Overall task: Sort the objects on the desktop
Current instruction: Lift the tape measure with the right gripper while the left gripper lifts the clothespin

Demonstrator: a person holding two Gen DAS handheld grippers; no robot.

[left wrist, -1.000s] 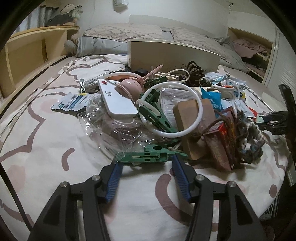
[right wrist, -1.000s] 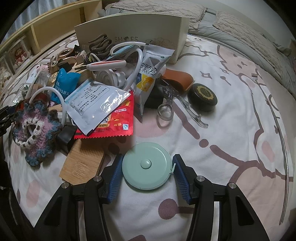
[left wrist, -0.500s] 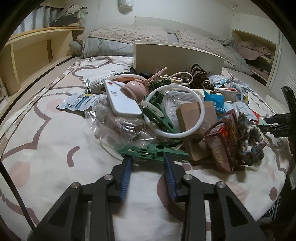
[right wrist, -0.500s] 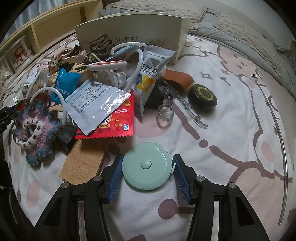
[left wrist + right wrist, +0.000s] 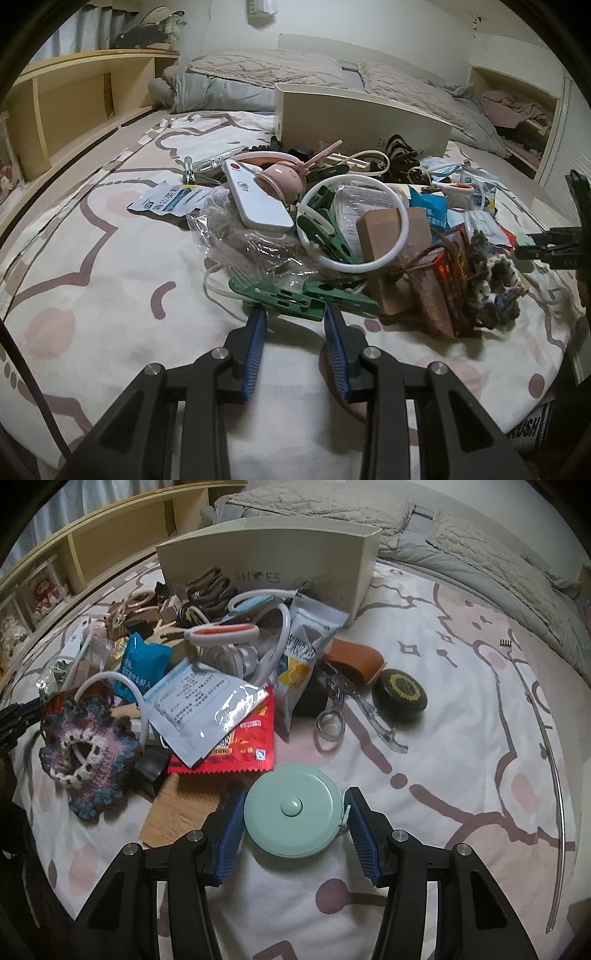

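The left gripper (image 5: 291,314) has just been closing on a green peg (image 5: 277,297) at the near edge of the clutter on the bedsheet (image 5: 110,295), and its blue pads now sit against the peg's two flanks — a pinch, by the look of it, though whether the grip is firm the picture cannot settle. The peg lies with its long axis crosswise to the fingers, running left to right and tilting slightly down to the right, so the fingers straddle its middle rather than its ends. A second green peg (image 5: 343,295) lies just beside it on the right, touching or nearly so, and a clear bag (image 5: 251,251) crowds it from behind.

The right gripper (image 5: 293,814) stands half spread around a mint tape measure (image 5: 291,810). The left pad looks to touch the disc's rim, and the right pad meets only the small tab at its edge — it frames the disc more than it squeezes it.

The cream box (image 5: 273,568) stands beyond the heap, straight ahead of both tools. The coming move probably turns on lifting the peg straight up, clear of its neighbour and the bag, before carrying it forward over the pile.
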